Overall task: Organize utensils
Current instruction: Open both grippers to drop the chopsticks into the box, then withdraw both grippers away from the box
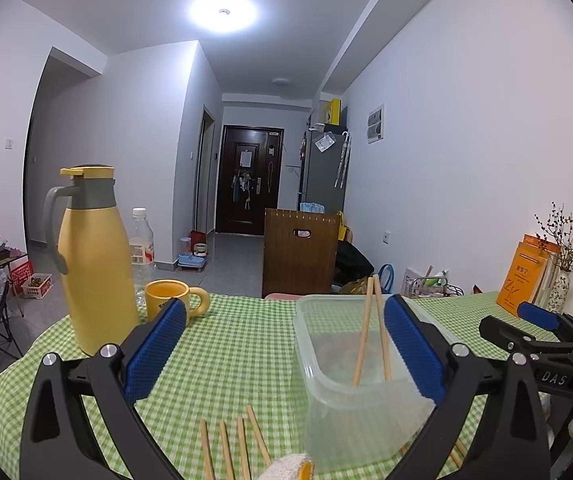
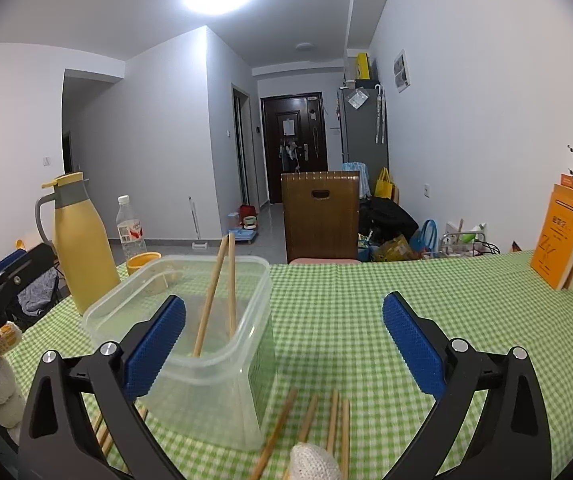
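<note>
A round table under a green-and-white checked tablecloth (image 2: 366, 320) fills the foreground, with a brown wooden chair (image 2: 320, 216) pushed in at its far side. On the left stands a tall yellow thermos jug (image 1: 94, 264) with a grey collar and handle, a clear water bottle (image 1: 142, 248) with a red-and-white label behind it; the label's print is too small to read. Leaning at the right edge is an orange book (image 2: 558, 240) whose cover carries large letters that look like "ZK", the smaller lines unreadable.

A clear plastic container (image 2: 190, 344) sits open on the cloth, and two wooden chopsticks (image 2: 218, 292) stand in it, tilted, lower ends on its floor and upper ends leaning up and away over the far rim, crossing near the top. More loose chopsticks (image 1: 232, 444) lie flat on the cloth in front of the container, roughly side by side, long axes running away from the near edge. A yellow mug (image 1: 170, 298) stands beside the jug, print on its side partly hidden.

The left gripper (image 1: 286, 352) has its blue pads spread wide with nothing clamped; its right pad overlaps the container in its own view. The right gripper (image 2: 284, 350) is equally wide apart and empty, its left pad in front of the container. In the left view the right gripper's side reads "DAS".
</note>
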`<act>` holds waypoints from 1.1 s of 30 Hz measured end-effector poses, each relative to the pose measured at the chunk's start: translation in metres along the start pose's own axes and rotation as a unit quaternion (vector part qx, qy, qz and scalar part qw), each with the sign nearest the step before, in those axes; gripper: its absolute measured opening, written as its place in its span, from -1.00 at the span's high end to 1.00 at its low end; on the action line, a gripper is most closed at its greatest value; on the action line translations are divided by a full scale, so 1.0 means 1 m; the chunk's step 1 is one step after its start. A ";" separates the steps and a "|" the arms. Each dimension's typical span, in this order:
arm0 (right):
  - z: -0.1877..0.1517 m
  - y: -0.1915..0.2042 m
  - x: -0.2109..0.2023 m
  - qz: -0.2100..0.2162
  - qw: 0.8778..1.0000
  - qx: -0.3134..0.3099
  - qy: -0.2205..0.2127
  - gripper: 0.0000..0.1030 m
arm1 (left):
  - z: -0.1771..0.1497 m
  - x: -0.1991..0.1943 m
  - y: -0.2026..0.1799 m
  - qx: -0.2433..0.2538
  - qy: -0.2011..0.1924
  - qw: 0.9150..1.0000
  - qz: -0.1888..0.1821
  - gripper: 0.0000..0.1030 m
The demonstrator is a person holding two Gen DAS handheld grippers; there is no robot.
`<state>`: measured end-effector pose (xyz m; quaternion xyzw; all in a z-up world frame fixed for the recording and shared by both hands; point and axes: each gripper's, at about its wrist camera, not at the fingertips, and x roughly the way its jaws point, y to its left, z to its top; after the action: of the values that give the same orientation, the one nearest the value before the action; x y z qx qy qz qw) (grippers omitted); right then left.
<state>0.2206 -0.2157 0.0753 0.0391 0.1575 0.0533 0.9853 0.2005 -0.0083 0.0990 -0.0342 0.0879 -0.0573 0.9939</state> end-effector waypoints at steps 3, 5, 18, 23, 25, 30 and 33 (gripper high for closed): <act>-0.003 0.001 -0.008 -0.003 1.000 -0.001 0.001 -0.85 | -0.002 -0.010 -0.003 0.000 -0.001 1.000 -0.002 -0.87; -0.006 0.002 -0.014 -0.004 1.000 -0.002 0.000 -0.85 | -0.001 -0.016 -0.004 0.003 -0.001 1.000 -0.006 -0.87; -0.025 0.006 -0.043 0.001 1.000 -0.005 0.007 -0.85 | -0.007 -0.057 -0.013 0.010 -0.014 1.000 -0.020 -0.87; -0.040 0.009 -0.050 -0.002 1.000 -0.008 0.017 -0.85 | -0.015 -0.075 -0.006 0.000 -0.016 1.000 -0.025 -0.87; -0.049 0.010 -0.053 -0.001 1.000 -0.008 0.025 -0.85 | -0.019 -0.081 -0.003 -0.002 -0.015 1.000 -0.026 -0.87; -0.064 0.010 -0.058 -0.001 0.999 -0.008 0.040 -0.85 | -0.033 -0.092 0.008 -0.005 0.000 1.000 -0.022 -0.87; -0.076 0.009 -0.060 -0.009 0.999 -0.010 0.047 -0.85 | -0.042 -0.096 0.015 -0.009 0.007 1.000 -0.014 -0.87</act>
<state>0.1392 -0.2097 0.0228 0.0252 0.2038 0.0482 0.9775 0.1009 0.0158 0.0728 -0.0437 0.0953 -0.0705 0.9920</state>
